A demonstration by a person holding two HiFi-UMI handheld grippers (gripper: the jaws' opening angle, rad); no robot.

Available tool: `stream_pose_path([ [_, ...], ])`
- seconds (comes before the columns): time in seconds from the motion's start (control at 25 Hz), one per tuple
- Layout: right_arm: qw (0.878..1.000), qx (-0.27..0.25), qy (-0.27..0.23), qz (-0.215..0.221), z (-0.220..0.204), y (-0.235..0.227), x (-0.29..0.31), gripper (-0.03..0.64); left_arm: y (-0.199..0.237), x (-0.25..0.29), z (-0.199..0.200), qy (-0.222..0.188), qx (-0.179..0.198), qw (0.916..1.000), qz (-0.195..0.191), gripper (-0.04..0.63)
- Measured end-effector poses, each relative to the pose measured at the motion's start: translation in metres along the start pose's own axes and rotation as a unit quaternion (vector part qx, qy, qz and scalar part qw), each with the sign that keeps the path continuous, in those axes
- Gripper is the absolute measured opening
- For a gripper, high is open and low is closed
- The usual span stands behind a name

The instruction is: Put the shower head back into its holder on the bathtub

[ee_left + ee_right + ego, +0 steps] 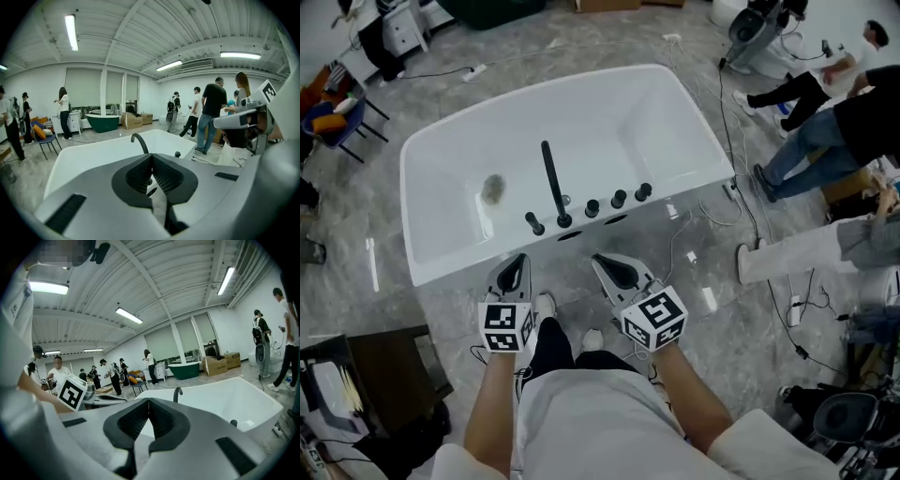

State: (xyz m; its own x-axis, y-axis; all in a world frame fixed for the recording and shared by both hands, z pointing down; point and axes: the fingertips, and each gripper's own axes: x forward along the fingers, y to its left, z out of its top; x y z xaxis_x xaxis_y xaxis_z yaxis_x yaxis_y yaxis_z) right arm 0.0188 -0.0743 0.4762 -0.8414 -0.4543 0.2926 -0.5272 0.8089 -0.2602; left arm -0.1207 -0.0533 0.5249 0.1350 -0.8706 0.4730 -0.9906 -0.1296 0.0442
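Note:
A white bathtub (469, 253) lies ahead of me, its near rim carrying a tall black spout (553, 183) and a row of black knobs (619, 198). At the row's left end a short black piece (533, 224) stands upright on the rim; it looks like the shower head seated in its holder. My left gripper (514, 265) hovers just short of the near rim, jaws shut with nothing between them. My right gripper (609, 264) hangs beside it, also shut and empty. The left gripper view shows its closed pads (140, 176) below the spout (139, 142). The right gripper (148, 401) faces the spout (177, 393).
Cables (712, 206) trail over the grey floor right of the tub. Several people (825, 141) stand at the far right. A dark box (384, 375) sits at my lower left. A dark green tub (102, 122) stands at the back of the room.

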Motion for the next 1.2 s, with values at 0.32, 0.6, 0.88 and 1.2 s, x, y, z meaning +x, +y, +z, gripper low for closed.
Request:
stream_pose_path([
  [0.32,1.000,-0.011,-0.019,0.003,0.014,0.017,-0.029,0.017,-0.019,-0.049,0.035,-0.034,-0.004,0.9994,0.003,0.012],
  [0.6,0.999,-0.024,-0.039,-0.013,0.034,0.032,-0.050,0.017,-0.024,-0.080,0.061,-0.063,0.004,0.9979,-0.013,0.012],
  [0.88,0.998,-0.027,-0.048,-0.035,0.046,0.049,-0.054,0.017,-0.008,-0.102,0.065,-0.064,0.017,0.9971,-0.038,0.012],
  [1.2,0.996,-0.030,-0.055,-0.057,0.050,0.062,-0.056,0.017,0.005,-0.111,0.061,-0.070,0.011,0.9955,-0.063,0.012],
])
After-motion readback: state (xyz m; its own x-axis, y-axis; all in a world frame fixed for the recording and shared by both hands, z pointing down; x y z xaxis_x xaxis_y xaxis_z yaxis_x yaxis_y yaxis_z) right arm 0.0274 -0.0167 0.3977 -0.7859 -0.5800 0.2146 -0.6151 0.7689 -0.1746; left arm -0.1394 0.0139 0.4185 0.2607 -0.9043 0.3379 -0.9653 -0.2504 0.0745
